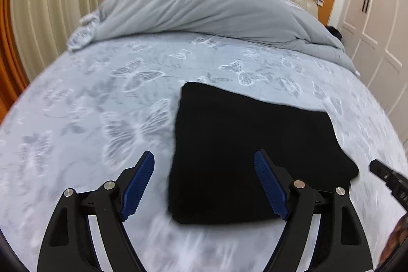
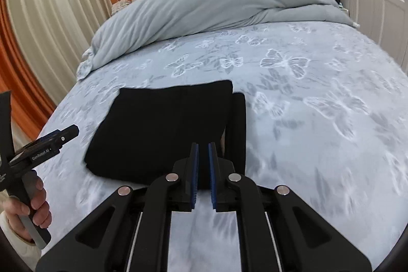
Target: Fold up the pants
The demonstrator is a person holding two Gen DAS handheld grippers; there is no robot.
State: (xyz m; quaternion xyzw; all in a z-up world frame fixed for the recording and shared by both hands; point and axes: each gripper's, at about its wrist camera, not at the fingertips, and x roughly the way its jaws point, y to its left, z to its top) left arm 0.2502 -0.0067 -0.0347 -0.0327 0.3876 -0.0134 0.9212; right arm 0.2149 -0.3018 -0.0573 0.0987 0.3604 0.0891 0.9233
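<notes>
Pants (image 1: 244, 152), black and already folded into a squat stack, lie on the butterfly-print bedsheet (image 1: 102, 98) near the foot of the bed, well short of the grey duvet (image 1: 204, 9) heaped toward twelve o'clock.

Going left to right in the left wrist view: the left gripper (image 1: 204, 159) hangs above the sheet with its blue pads spread wide and nothing between them; the stack's left edge sits under its right-hand finger. At about four o'clock the tip of the right gripper (image 1: 380, 171) pokes in beside the stack's lower right corner.

In the right wrist view, at nine o'clock, a person's hand (image 2: 35, 205) grips the left tool's handle. The stack fills the middle. The right gripper (image 2: 202, 148) has its pads drawn nearly together with only a sliver of gap, and I see no cloth caught in it.

The fabric looks soft, limp and light, a matte knit unlikely to slip but sure to sag and unfold if lifted by one corner. I would pinch all layers at a folded edge, both near corners together. The stack is close to square; its slightly longer axis seems to run from about seven o'clock to one o'clock in the right view, and a narrow underlayer strip (image 2: 238, 124) shows along its right side, so the layers are not quite flush.
</notes>
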